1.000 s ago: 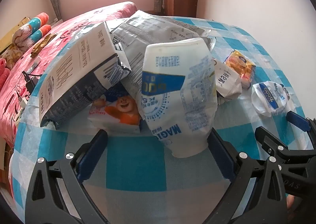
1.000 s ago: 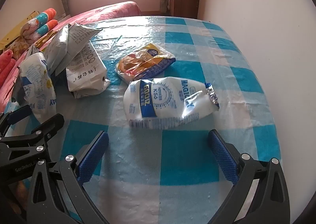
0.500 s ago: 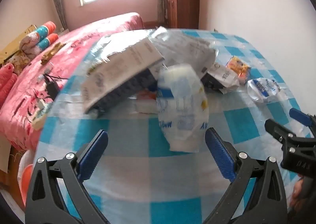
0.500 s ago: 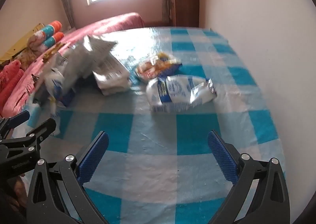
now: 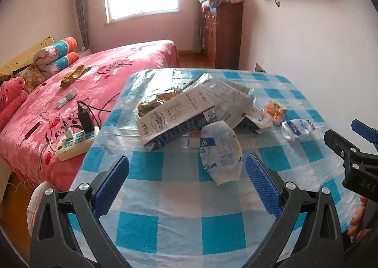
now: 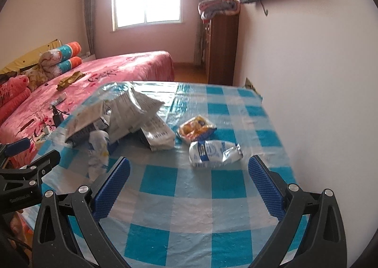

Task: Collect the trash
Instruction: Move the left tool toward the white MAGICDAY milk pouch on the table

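A pile of trash lies on the blue-checked table (image 5: 165, 197): a white and blue wrapper (image 5: 222, 152) stands nearest my left gripper, behind it a large white and dark box-like bag (image 5: 174, 114) and crumpled silver bags (image 5: 231, 100). A second white and blue wrapper (image 6: 213, 153) and a yellow snack packet (image 6: 197, 128) lie ahead of my right gripper. My left gripper (image 5: 186, 185) is open and empty, short of the pile. My right gripper (image 6: 189, 187) is open and empty, short of the wrapper.
A pink bed (image 5: 70, 93) stands left of the table, with a power strip and charger (image 5: 78, 135) at its edge. A wall (image 6: 319, 78) runs along the table's right side. A wooden cabinet (image 5: 222, 36) stands at the back.
Both grippers have pulled back and risen from the trash; the wrappers now look smaller and farther. Both stay open. The trash has not moved.
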